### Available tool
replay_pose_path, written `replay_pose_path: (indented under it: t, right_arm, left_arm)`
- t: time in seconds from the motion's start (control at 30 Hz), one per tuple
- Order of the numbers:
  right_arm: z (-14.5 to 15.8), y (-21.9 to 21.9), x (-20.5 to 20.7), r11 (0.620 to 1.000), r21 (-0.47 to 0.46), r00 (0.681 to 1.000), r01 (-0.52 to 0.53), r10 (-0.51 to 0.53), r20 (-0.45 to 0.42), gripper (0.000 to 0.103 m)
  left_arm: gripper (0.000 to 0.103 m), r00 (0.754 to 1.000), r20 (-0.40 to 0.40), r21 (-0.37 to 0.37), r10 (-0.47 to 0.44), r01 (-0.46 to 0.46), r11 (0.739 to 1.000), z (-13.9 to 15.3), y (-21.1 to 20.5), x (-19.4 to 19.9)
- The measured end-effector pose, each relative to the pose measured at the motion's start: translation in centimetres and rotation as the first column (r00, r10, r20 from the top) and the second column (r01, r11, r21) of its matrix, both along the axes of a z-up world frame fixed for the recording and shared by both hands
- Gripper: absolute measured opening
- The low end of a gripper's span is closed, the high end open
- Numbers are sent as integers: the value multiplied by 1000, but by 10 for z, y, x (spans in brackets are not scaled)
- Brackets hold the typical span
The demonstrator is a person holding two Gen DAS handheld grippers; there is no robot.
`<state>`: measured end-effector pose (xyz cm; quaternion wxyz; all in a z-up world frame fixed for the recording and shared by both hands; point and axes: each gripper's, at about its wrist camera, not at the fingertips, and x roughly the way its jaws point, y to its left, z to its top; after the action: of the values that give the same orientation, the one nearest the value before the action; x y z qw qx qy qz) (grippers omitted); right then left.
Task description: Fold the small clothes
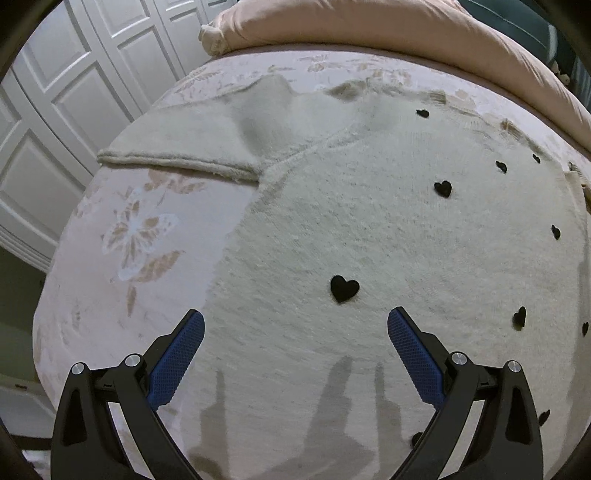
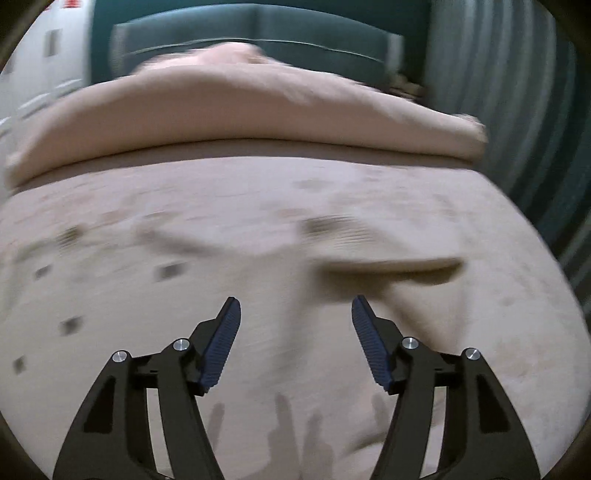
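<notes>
A cream knit sweater (image 1: pixel 369 229) with small black hearts lies spread flat on the bed. Its left sleeve (image 1: pixel 177 147) stretches out to the left. My left gripper (image 1: pixel 295 321) is open and empty, hovering above the sweater's lower left part. In the blurred right wrist view the sweater (image 2: pixel 184 295) fills the left and middle, and its right sleeve (image 2: pixel 388 266) reaches out to the right. My right gripper (image 2: pixel 295 310) is open and empty above the sweater near that sleeve.
The bed has a pale floral cover (image 1: pixel 129 236). A folded pinkish duvet (image 1: pixel 369 29) lies across the far side and shows in the right wrist view (image 2: pixel 240 110) too. White panelled wardrobe doors (image 1: pixel 55 110) stand left. A teal headboard (image 2: pixel 258 26) and curtain (image 2: pixel 517 92) are behind.
</notes>
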<state>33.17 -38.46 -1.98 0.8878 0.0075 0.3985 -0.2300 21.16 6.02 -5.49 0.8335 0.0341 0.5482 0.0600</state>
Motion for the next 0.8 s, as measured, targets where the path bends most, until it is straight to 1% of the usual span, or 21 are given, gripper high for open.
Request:
replay_pose_path:
  t: [0.07, 0.1, 0.13, 0.27, 0.33, 0.37, 0.4, 0.43, 0.47, 0.53, 0.57, 0.6, 0.63, 0.67, 0.7, 0.73, 0.77, 0.8]
  right_arm:
    - [-5, -35, 6, 998, -7, 997, 67, -67, -25, 63]
    - [-9, -47, 7, 996, -1, 995, 89, -89, -40, 69]
    - [-15, -56, 9, 994, 7, 993, 107, -107, -57, 71]
    - [-51, -94, 15, 975, 67, 970, 213, -203, -130, 72]
    - [-66, -106, 7, 964, 122, 966, 238, -222, -131, 70]
    - [-66, -107, 3, 959, 152, 968, 239, -224, -110, 61]
    - [-66, -109, 1, 959, 157, 970, 237, -224, -94, 37]
    - [-63, -108, 1, 962, 155, 973, 226, -215, -86, 21]
    - [-58, -105, 2, 962, 169, 976, 216, -206, -78, 12]
    - [-37, -97, -1, 962, 213, 985, 171, -174, -7, 10]
    - [-19, -88, -3, 961, 249, 989, 120, -138, 57, 10]
    - [-2, -75, -4, 959, 277, 988, 61, -96, 117, 10]
    - [22, -53, -6, 951, 308, 979, -40, -24, 201, 10]
    - [37, -35, -6, 939, 322, 967, -121, 38, 252, 10]
    - [52, -11, -7, 919, 331, 946, -216, 113, 303, 10]
    - [64, 14, -9, 889, 338, 919, -309, 186, 349, 10]
    - [73, 52, -10, 840, 342, 878, -422, 283, 386, 11]
    - [74, 79, -10, 801, 346, 851, -488, 349, 393, 12]
  left_arm:
    - [98, 1000, -11, 7, -1, 1, 1000, -4, -4, 1]
    - [98, 1000, -16, 12, -2, 3, 1000, -6, -6, 1]
    - [98, 1000, -25, 22, -6, 7, 1000, -9, -9, 1]
    - [98, 999, -41, 32, -12, 14, 999, -15, -17, 2]
    - [98, 999, -45, 38, -20, 22, 999, -17, -21, 3]
    - [98, 999, -47, 43, -24, 26, 999, -18, -23, 3]
    - [98, 998, -48, 43, -28, 30, 999, -19, -25, 4]
    - [98, 998, -51, 41, -30, 32, 999, -21, -26, 4]
    - [98, 998, -54, 38, -31, 34, 999, -22, -27, 5]
    - [98, 998, -56, 36, -33, 35, 999, -23, -29, 7]
    - [98, 998, -55, 35, -33, 35, 999, -23, -29, 7]
    - [98, 998, -53, 32, -33, 35, 999, -23, -30, 7]
    - [98, 998, -52, 29, -32, 34, 999, -23, -30, 7]
    - [98, 998, -50, 25, -31, 32, 999, -23, -30, 7]
    - [98, 998, -49, 24, -29, 30, 999, -23, -30, 7]
    - [98, 998, -48, 20, -26, 27, 999, -22, -30, 7]
    - [98, 999, -49, 15, -23, 23, 1000, -22, -29, 7]
    - [98, 999, -49, 8, -19, 20, 1000, -21, -28, 6]
